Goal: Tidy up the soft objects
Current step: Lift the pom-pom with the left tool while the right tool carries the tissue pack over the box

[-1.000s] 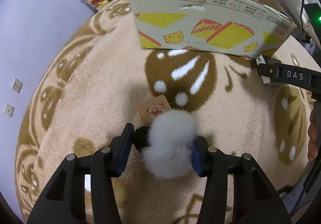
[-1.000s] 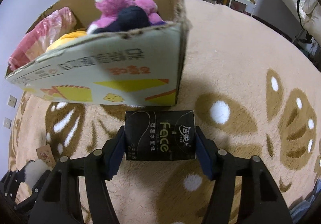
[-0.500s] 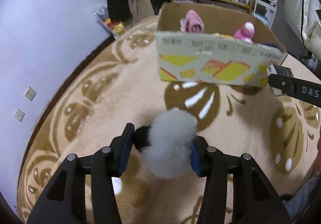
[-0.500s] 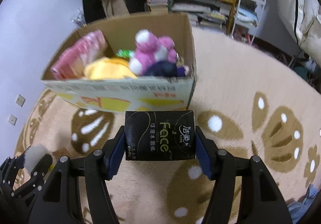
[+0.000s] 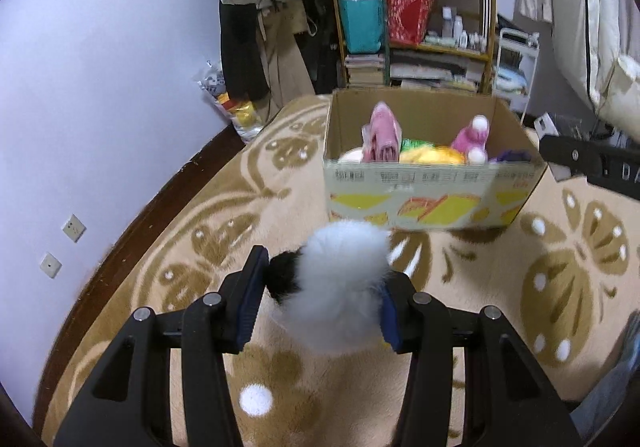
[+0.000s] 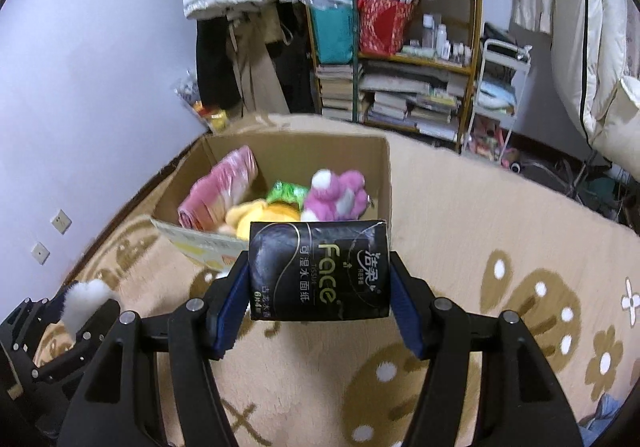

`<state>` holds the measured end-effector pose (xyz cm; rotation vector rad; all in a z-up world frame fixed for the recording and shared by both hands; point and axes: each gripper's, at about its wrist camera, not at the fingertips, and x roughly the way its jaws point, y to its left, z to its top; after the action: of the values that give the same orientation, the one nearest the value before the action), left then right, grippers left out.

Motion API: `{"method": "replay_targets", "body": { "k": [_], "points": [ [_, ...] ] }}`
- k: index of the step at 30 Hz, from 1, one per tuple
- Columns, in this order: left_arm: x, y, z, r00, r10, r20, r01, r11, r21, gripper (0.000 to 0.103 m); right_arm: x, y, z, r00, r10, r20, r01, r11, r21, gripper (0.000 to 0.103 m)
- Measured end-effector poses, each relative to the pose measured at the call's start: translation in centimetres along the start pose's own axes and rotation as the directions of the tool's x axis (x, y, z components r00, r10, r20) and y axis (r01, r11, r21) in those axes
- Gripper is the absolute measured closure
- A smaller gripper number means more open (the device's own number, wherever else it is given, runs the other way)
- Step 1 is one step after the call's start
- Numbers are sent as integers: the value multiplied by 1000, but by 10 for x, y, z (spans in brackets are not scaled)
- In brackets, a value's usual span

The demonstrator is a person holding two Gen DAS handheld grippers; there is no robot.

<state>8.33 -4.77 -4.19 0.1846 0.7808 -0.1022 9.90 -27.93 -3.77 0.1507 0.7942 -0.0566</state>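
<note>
Both grippers have risen off the rug (image 5: 248, 207) and tipped up toward the room. The left gripper (image 5: 320, 299) has lifted the white plush toy (image 5: 340, 287) clear of the rug, and the tan tag that lay beside it is gone from sight. The right gripper (image 6: 316, 287) has carried the black tissue pack (image 6: 320, 271) up to about the cardboard box's (image 5: 432, 191) near rim (before, it sat low against the box's front wall). The box now appears farther off and its contents show from above; the shelves (image 6: 400, 47) behind have come into view.
</note>
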Motion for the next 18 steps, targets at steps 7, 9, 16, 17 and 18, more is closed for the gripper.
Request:
{"method": "replay_targets", "body": {
  "k": [7, 9, 16, 17, 18],
  "points": [
    [-9, 6, 23, 998, -12, 60, 13, 1000, -9, 55, -20, 0, 15, 997, -6, 80, 5, 1000, 9, 35],
    [-12, 5, 30, 997, -24, 71, 24, 1000, -8, 55, -24, 1, 19, 995, -7, 100, 7, 1000, 2, 35],
    [-27, -3, 55, 989, -50, 138, 47, 999, 24, 55, -33, 8, 34, 988, -21, 151, 27, 999, -36, 35],
    [-28, -4, 60, 988, -51, 147, 48, 999, 25, 55, -33, 7, 36, 987, -21, 157, 28, 999, -38, 35],
    [-29, -4, 65, 986, -52, 157, 48, 999, 25, 55, -33, 7, 38, 987, -21, 162, 28, 999, -40, 35]
  ]
}}
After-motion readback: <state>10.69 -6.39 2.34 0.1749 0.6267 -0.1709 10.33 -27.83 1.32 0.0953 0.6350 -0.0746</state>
